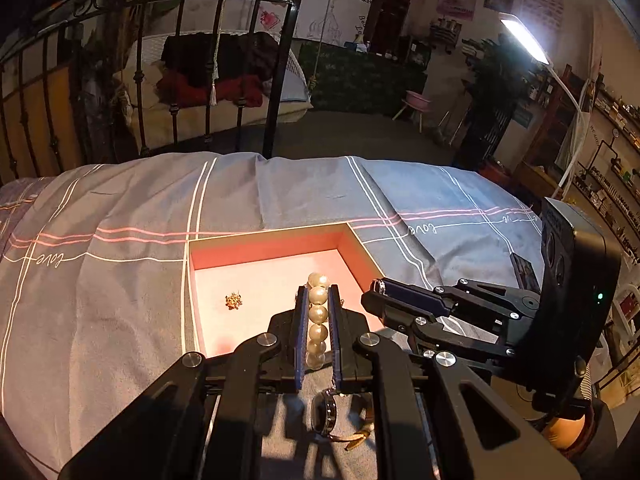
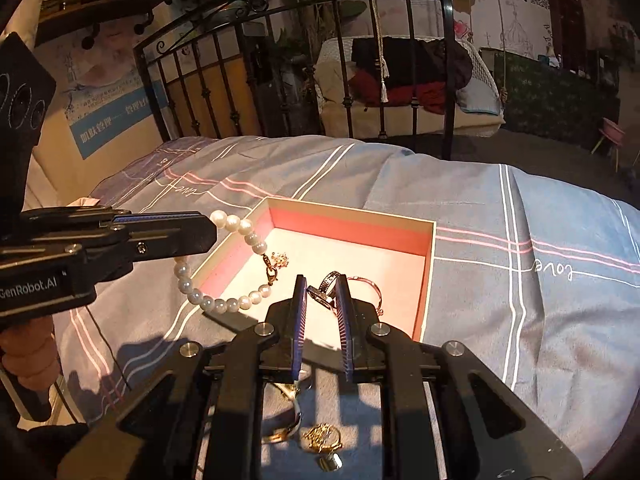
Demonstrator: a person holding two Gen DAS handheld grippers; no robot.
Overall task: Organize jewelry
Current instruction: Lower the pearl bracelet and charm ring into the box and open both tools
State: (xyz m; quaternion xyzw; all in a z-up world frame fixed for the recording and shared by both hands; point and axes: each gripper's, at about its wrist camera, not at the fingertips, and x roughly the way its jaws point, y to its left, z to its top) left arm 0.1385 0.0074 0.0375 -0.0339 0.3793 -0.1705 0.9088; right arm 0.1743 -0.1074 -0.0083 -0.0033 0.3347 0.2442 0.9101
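Note:
An open box with a pink lining (image 1: 264, 248) (image 2: 428, 264) lies on the bed. My left gripper (image 1: 318, 292) is shut on a pearl bracelet (image 1: 318, 316) and holds it over the box's near edge; the bracelet (image 2: 224, 300) hangs in a loop from it in the right wrist view. My right gripper (image 2: 322, 282) is shut on a silver ring (image 2: 326, 286) above the box; it shows in the left wrist view (image 1: 378, 286) too. A small gold ornament (image 1: 233, 301) and a rose-gold bangle (image 2: 366, 286) lie in the box.
A grey-blue striped bedspread (image 1: 120, 280) covers the bed. A dark ring (image 1: 324, 412) and gold pieces (image 2: 322, 438) lie on it under the grippers. A black iron bed frame (image 1: 276, 80) stands behind. A lamp (image 1: 524, 40) shines at the right.

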